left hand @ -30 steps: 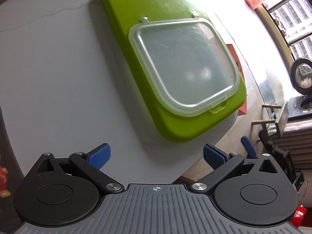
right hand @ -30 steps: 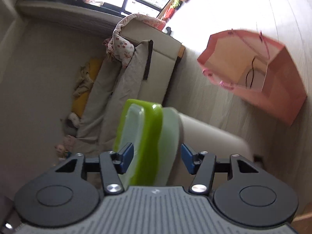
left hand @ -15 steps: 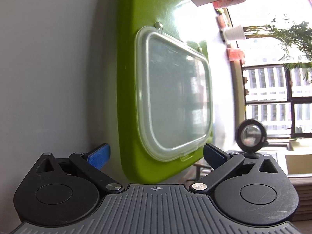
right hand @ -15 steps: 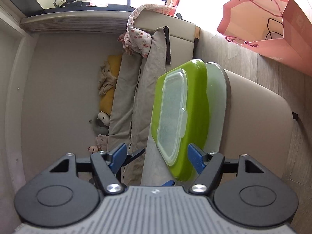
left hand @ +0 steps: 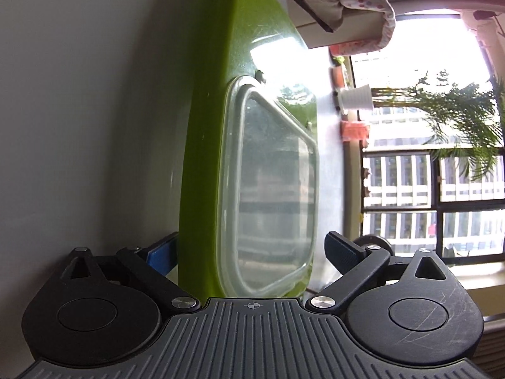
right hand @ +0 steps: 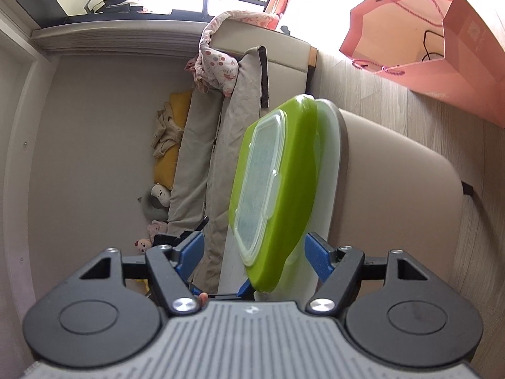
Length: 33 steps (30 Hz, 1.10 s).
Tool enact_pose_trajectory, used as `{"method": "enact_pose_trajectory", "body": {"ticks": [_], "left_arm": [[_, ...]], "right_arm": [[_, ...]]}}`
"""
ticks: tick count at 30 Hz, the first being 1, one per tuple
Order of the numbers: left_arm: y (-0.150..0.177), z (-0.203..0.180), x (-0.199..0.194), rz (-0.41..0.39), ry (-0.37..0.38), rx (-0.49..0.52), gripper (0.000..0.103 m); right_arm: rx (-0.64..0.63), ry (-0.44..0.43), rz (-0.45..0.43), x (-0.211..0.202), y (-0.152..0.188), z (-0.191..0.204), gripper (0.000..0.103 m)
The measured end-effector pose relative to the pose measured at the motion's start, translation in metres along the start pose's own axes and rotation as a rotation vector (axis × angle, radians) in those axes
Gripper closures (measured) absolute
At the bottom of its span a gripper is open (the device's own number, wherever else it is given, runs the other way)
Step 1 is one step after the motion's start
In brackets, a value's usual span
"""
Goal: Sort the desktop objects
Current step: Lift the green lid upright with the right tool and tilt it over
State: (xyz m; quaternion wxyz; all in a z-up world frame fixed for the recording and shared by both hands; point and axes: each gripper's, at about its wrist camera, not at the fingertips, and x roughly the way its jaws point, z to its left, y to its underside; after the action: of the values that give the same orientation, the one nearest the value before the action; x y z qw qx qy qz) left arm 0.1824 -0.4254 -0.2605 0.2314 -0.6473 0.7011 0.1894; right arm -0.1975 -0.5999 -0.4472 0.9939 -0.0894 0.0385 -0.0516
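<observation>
A green tray (left hand: 205,158) lies on the white table (left hand: 79,110) with a clear plastic lid (left hand: 268,195) on top of it. My left gripper (left hand: 252,252) is open, rolled on its side, with its near end of the tray between the jaws. My right gripper (right hand: 255,252) is also open and rolled, and it straddles the opposite end of the tray (right hand: 293,170), where the lid (right hand: 258,186) shows too. Neither pair of pads visibly presses the tray. Blue pads (right hand: 243,289) of the left gripper show beneath the tray in the right wrist view.
A beige chair back (right hand: 394,195) stands just beyond the table. A pink paper bag (right hand: 442,41) sits on the wood floor. A sofa with cloths and toys (right hand: 202,145) runs along the wall. A window with plants (left hand: 442,158) is on the far side.
Both grippers have rolled sideways and closed in on the tray's ends. The left gripper moved forward until the tray end came between its jaws; the right gripper pulled back slightly and stays open.
</observation>
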Motion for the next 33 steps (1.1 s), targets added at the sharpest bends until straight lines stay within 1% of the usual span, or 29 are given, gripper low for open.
{"method": "enact_pose_trajectory", "body": {"ticks": [1, 2, 3, 6, 9, 11, 12, 13, 15, 16, 17, 19, 21, 23, 25, 26, 27, 28, 29, 31, 33], "left_arm": [[0.002, -0.001, -0.002, 0.004, -0.010, 0.000, 0.027], [0.003, -0.001, -0.001, 0.010, -0.008, -0.009, 0.029], [0.004, -0.002, -0.002, 0.013, -0.006, -0.019, 0.029], [0.004, -0.002, -0.008, 0.021, 0.001, -0.061, 0.030], [0.002, 0.004, -0.014, 0.039, 0.025, -0.125, 0.031], [0.001, 0.007, -0.016, 0.046, 0.036, -0.147, 0.031], [0.000, 0.008, -0.015, 0.050, 0.039, -0.154, 0.031], [0.000, 0.008, -0.014, 0.055, 0.042, -0.163, 0.031], [-0.003, 0.005, -0.011, 0.061, 0.053, -0.178, 0.030], [-0.004, 0.003, -0.009, 0.063, 0.059, -0.186, 0.030], [-0.006, 0.001, -0.008, 0.065, 0.063, -0.190, 0.030], [-0.005, 0.001, -0.010, 0.070, 0.072, -0.182, 0.030], [-0.003, 0.000, -0.014, 0.076, 0.081, -0.171, 0.030], [-0.003, -0.003, -0.015, 0.084, 0.077, -0.157, 0.029], [-0.002, -0.004, -0.016, 0.093, 0.071, -0.146, 0.027], [-0.002, -0.003, -0.016, 0.095, 0.071, -0.145, 0.026], [-0.001, -0.003, -0.016, 0.097, 0.070, -0.144, 0.024], [-0.001, -0.002, -0.016, 0.098, 0.071, -0.146, 0.021], [-0.001, -0.002, -0.016, 0.098, 0.071, -0.149, 0.021], [0.000, 0.000, -0.019, 0.098, 0.068, -0.144, 0.016], [0.000, 0.001, -0.022, 0.092, 0.063, -0.139, 0.012]], "right_arm": [[0.015, -0.006, 0.002, 0.003, 0.003, -0.001, 0.030], [0.029, -0.013, 0.004, 0.006, 0.006, -0.002, 0.028], [0.042, -0.015, 0.007, 0.010, 0.009, -0.003, 0.027], [0.074, -0.012, 0.022, 0.024, 0.017, -0.008, 0.027], [0.105, -0.014, 0.028, 0.036, 0.022, -0.011, 0.027], [0.137, -0.026, 0.028, 0.045, 0.024, -0.014, 0.026], [0.144, -0.023, 0.020, 0.051, 0.024, -0.014, 0.023], [0.150, -0.020, 0.013, 0.056, 0.025, -0.014, 0.023], [0.122, -0.017, -0.006, 0.066, 0.024, -0.009, 0.020], [0.099, -0.003, -0.009, 0.073, 0.022, -0.005, 0.016], [0.066, 0.000, -0.039, 0.076, 0.021, 0.002, 0.014], [0.027, 0.038, -0.065, 0.082, 0.016, 0.015, 0.009], [0.017, 0.077, -0.082, 0.087, 0.014, 0.023, 0.010], [-0.003, 0.114, -0.091, 0.090, 0.011, 0.029, 0.017], [-0.008, 0.172, -0.105, 0.091, 0.011, 0.030, 0.034], [-0.005, 0.199, -0.115, 0.090, 0.012, 0.030, 0.038], [-0.007, 0.223, -0.127, 0.089, 0.013, 0.029, 0.049], [-0.008, 0.243, -0.139, 0.088, 0.013, 0.027, 0.066], [-0.002, 0.233, -0.143, 0.086, 0.013, 0.023, 0.067], [0.010, 0.213, -0.151, 0.083, 0.014, 0.014, 0.071], [0.048, 0.184, -0.140, 0.078, 0.013, 0.004, 0.073]]}}
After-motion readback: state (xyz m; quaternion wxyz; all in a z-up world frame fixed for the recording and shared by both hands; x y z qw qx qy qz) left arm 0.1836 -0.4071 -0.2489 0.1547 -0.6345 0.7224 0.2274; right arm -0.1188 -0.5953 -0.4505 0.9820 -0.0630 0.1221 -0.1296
